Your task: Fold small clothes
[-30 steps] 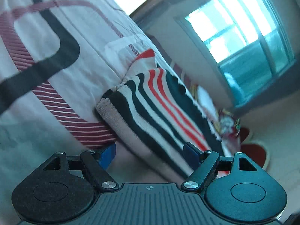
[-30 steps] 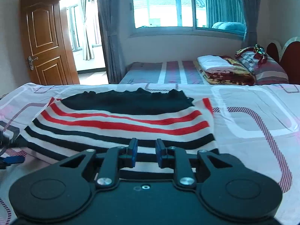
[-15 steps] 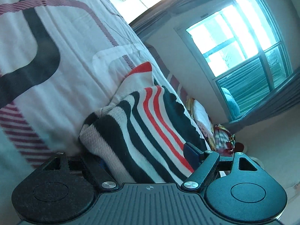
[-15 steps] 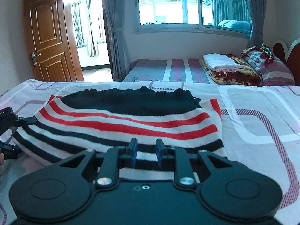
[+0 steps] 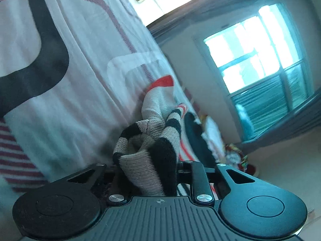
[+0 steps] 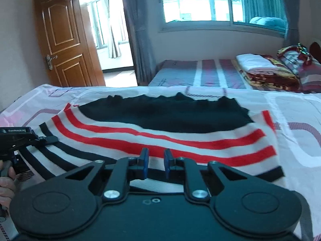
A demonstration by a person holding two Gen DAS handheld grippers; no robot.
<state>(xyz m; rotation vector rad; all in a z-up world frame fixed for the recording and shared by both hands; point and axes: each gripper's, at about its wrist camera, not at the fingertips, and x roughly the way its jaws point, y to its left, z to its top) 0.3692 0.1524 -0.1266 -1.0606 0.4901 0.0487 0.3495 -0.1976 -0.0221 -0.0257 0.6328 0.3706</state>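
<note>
Bedroom scene: a white bedsheet with maroon and grey rounded-line pattern (image 6: 297, 112) covers the bed on which a knitted striped garment in white, red and black (image 6: 160, 132) lies spread flat, filling the middle of the right wrist view. Its solid black section lies at 12 o'clock, the red stripes run across the centre, and the black stripes sit nearest the camera.

At 9 o'clock on the garment, the left gripper (image 6: 48, 139) meets its edge. In the left wrist view that same gripper (image 5: 148, 172) pinches a bunched fold of the knit (image 5: 148, 150), lifted off the sheet; the fingertips are hidden by fabric, so the grip appears tight.

At 6 o'clock, the right gripper (image 6: 155, 160) hovers over the near hem with its blue-tipped fingers (image 6: 144, 161) close together but a narrow gap between them, holding nothing.

Beyond, at 12 o'clock, stands a second bed with a striped cover (image 6: 200, 72), a brown wooden panelled door (image 6: 64, 40) at 10 o'clock, and a wide window (image 6: 200, 2).
</note>
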